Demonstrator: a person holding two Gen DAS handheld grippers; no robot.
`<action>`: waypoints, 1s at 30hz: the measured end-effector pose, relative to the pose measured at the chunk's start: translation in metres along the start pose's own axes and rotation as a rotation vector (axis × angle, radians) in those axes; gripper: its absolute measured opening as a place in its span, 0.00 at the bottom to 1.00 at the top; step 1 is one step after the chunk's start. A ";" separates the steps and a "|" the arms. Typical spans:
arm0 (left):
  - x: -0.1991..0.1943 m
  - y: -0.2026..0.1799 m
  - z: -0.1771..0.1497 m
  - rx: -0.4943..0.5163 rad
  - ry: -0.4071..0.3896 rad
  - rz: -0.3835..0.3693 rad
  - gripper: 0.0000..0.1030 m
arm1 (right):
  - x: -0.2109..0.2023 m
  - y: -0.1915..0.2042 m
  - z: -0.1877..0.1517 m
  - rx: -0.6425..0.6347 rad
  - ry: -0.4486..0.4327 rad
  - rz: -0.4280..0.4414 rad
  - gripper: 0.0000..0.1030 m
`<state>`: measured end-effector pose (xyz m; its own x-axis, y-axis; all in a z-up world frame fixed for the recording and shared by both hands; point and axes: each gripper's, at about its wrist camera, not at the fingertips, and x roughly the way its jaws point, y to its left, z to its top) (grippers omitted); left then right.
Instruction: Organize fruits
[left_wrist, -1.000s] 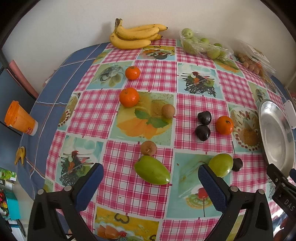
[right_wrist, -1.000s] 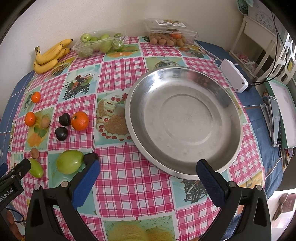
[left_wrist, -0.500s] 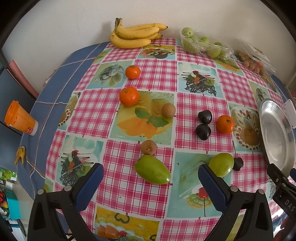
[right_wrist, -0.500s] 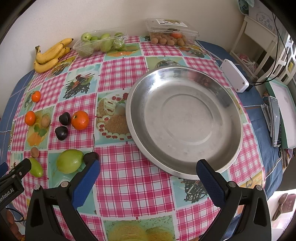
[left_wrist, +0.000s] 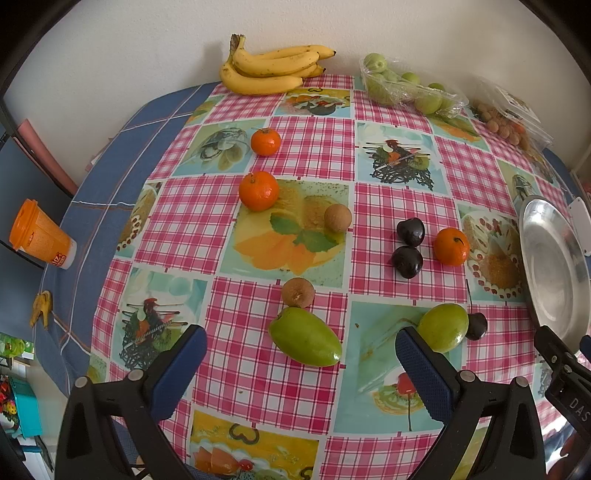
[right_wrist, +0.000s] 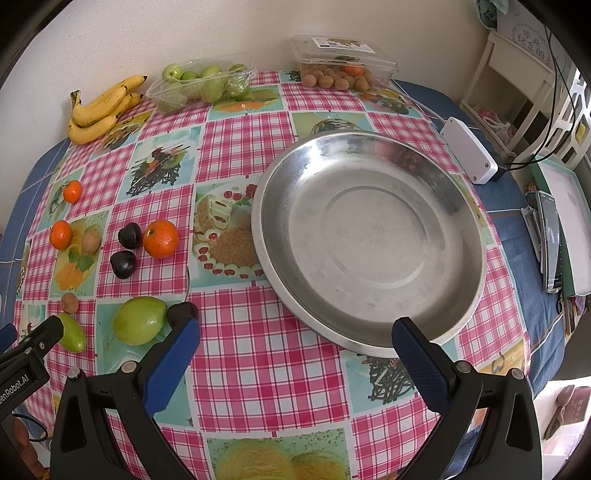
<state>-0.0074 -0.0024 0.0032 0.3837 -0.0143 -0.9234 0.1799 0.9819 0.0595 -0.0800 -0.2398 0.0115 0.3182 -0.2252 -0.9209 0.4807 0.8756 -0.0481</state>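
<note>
Loose fruit lies on the checked tablecloth: a long green fruit (left_wrist: 304, 341), a round green fruit (left_wrist: 443, 326), three oranges (left_wrist: 258, 190), dark plums (left_wrist: 410, 232) and small brown fruits (left_wrist: 297, 291). My left gripper (left_wrist: 299, 354) is open and empty, low over the long green fruit. A large empty steel bowl (right_wrist: 369, 236) sits on the right. My right gripper (right_wrist: 295, 339) is open and empty, just in front of the bowl's near rim. The round green fruit (right_wrist: 138, 319) lies left of its left finger.
Bananas (left_wrist: 271, 70), a tray of green apples (left_wrist: 406, 88) and a box of small brown fruits (right_wrist: 341, 61) stand along the back wall. A white adapter (right_wrist: 469, 155) and phone (right_wrist: 550, 240) lie right of the bowl. An orange cup (left_wrist: 38, 234) stands far left.
Both grippers stay open. The left wrist view has shifted very slightly; no fruit has moved.
</note>
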 end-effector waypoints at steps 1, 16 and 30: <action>0.000 0.000 0.000 0.000 0.000 0.000 1.00 | 0.000 0.000 -0.001 0.000 0.000 0.000 1.00; 0.001 0.006 0.000 -0.016 0.000 -0.015 1.00 | 0.000 0.001 -0.001 -0.001 -0.001 0.001 1.00; 0.010 0.051 0.011 -0.204 -0.026 -0.052 1.00 | -0.001 0.046 -0.001 -0.094 -0.015 0.166 1.00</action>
<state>0.0158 0.0458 0.0011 0.4020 -0.0683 -0.9131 0.0141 0.9976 -0.0685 -0.0589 -0.1985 0.0097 0.3992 -0.0800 -0.9134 0.3423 0.9372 0.0675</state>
